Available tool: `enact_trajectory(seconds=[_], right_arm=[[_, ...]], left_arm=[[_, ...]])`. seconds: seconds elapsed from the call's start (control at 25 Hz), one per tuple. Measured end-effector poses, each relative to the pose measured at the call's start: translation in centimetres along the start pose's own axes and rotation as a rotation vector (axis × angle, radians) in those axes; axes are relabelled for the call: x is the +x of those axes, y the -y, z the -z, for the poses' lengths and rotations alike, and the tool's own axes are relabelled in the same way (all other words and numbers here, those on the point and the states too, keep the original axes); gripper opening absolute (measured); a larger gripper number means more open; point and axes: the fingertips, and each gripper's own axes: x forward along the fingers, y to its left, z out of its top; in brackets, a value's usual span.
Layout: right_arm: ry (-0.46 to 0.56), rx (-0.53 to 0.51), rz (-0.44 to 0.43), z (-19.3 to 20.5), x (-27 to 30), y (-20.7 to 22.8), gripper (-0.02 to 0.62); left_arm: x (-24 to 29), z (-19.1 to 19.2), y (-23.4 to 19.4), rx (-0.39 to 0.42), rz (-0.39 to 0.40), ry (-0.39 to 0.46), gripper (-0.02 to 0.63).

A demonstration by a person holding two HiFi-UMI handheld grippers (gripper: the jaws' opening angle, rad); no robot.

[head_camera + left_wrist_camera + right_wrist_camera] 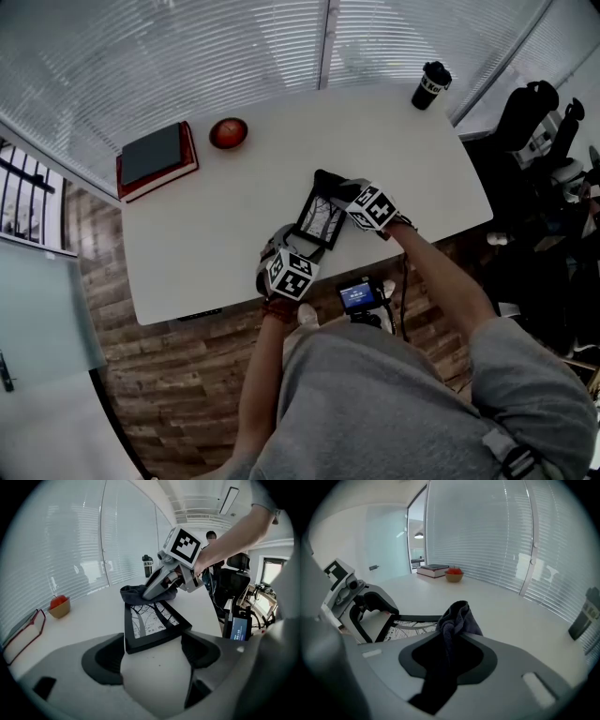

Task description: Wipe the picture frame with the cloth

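Observation:
A black picture frame (pixel 319 217) with a tree drawing lies on the white table (pixel 216 225), near its front edge. My left gripper (pixel 302 247) is shut on the frame's near edge, and in the left gripper view the frame (pixel 151 624) sits wedged between both jaws. My right gripper (pixel 343 193) is shut on a dark cloth (pixel 328 181). In the right gripper view the cloth (pixel 457 618) bunches up out of the jaws just past the frame's (pixel 401 626) far end. The left gripper view shows the cloth (pixel 133 594) resting on the frame's far edge under the right gripper (pixel 161 582).
A red book with a dark notebook on top (pixel 157 157) and a small bowl holding a red fruit (pixel 228 133) stand at the table's far left. A dark tumbler (pixel 430 85) stands at the far right corner. Office chairs (pixel 536 120) are beyond the right edge, and a lit screen (pixel 358 297) is below the front edge.

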Motion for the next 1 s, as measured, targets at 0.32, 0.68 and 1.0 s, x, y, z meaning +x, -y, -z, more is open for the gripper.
enact_trajectory(seconds=[0.32,0.68,1.0], right_arm=[[-0.033,-0.002,-0.098,1.0,-0.2,-3.4,0.096],[-0.079,0.058,-0.155,1.1,-0.2,-4.9,0.095],[-0.060,0.081,-0.176,1.3,-0.5,-6.4,0.094]], left_arm=[[0.0,0.1,0.0,0.008,0.001,0.002,0.382],[-0.1,0.2,-0.2,0.000,-0.004,0.000,0.385],[0.1,0.2,-0.1,0.001,-0.005,0.001,0.385]])
